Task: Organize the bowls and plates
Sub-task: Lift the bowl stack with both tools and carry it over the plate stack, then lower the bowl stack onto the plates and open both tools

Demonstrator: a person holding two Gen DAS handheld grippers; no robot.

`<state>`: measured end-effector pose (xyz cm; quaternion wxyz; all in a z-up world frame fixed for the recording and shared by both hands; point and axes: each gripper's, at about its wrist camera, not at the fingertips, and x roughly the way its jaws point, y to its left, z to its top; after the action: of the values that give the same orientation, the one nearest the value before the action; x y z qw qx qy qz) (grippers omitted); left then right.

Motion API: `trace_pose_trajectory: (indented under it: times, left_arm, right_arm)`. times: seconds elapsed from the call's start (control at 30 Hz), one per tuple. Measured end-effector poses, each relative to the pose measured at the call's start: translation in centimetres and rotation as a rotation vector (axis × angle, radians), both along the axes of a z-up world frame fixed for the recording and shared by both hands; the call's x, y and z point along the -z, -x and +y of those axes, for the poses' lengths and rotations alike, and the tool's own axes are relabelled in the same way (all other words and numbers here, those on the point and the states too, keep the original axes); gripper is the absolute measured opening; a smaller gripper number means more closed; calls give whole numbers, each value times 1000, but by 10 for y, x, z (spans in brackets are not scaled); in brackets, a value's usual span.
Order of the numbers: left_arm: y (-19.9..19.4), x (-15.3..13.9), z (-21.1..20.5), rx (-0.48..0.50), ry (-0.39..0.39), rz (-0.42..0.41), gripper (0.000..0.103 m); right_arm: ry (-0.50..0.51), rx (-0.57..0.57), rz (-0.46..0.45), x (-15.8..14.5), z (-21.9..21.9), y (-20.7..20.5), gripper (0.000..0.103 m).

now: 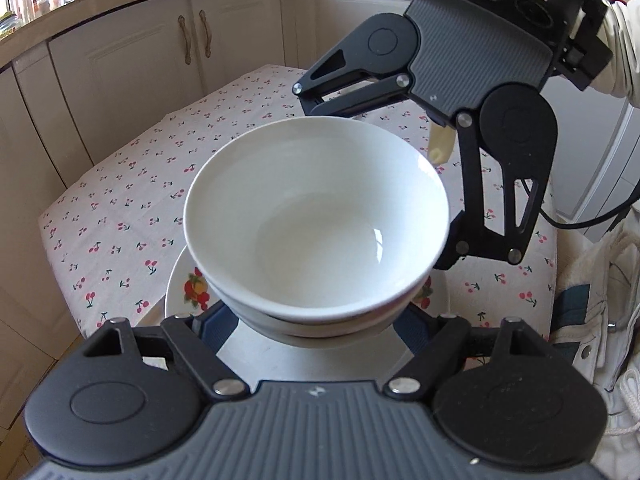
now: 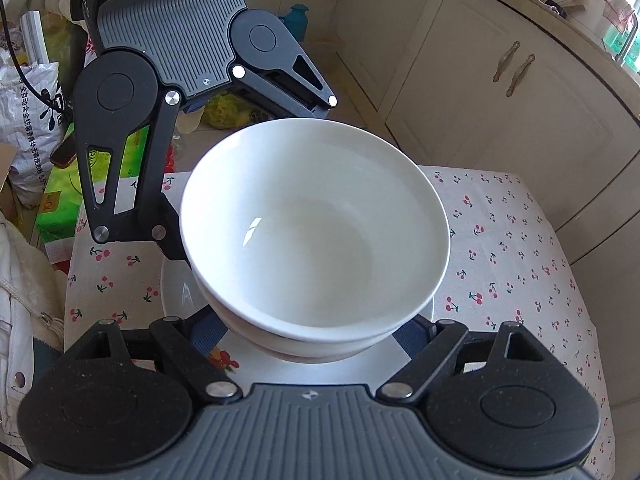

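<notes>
Two plain white bowls (image 1: 316,216) fill the centre of the frame, nested on a white plate (image 1: 180,292) printed with red and orange fruit, over a white tablecloth (image 1: 132,200) dotted with small red cherries, with cream cabinet doors (image 1: 132,76) at upper left.

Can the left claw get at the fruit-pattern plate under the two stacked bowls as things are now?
Probably only its rim. The left claw is spread wide around the stacked bowls, which cover the middle of the plate; the right claw straddles them from the opposite side.
</notes>
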<state>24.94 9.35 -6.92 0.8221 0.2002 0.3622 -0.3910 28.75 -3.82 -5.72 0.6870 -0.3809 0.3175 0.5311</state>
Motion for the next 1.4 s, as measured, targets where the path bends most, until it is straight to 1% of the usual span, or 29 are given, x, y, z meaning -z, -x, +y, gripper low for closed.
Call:
trace_pose_trajectory:
  times: [0.2,0.4,0.6,0.67,0.8,0.9,1.0,1.1,1.23,1.3,1.37,1.4]
  left_arm:
    - [5,0,7,-2,8,-2,83]
    - [6,2,8,-6,8,9,83]
    - [2,5,14,-13,32,25,83]
    - [1,5,16,-29,47,29,85]
    - [8,5,17,-42,54,-5,86]
    - [13,5,16,-70,63,-23,95]
    - [24,2,16,-101,77,-44,96]
    - [42,-4,13,-156,71,-114,99]
    - [71,-15,11,-257,108,-194,102]
    - [86,-20,7,-331,124,-237,102]
    - [98,-25,1,-418,132,-287,102]
    - [107,-28,-3,-483,127,-313,102]
  right_arm:
    - [0,17,18,1,5,-7,90]
    - [0,22,31,5,6,-4,90]
    - [-12,27,44,5,5,-6,90]
    - [-16,35,46,5,5,-6,91]
    - [-25,59,47,5,2,-6,92]
    - [-28,75,29,4,1,-2,98]
    - [-48,105,20,-2,-4,6,100]
    - [-45,159,-25,-7,-10,20,101]
    - [-26,293,-126,-16,-23,47,103]
    - [-33,390,-147,-21,-31,58,103]
    - [-55,511,-136,-26,-41,67,103]
    - [-66,581,-129,-27,-46,71,103]
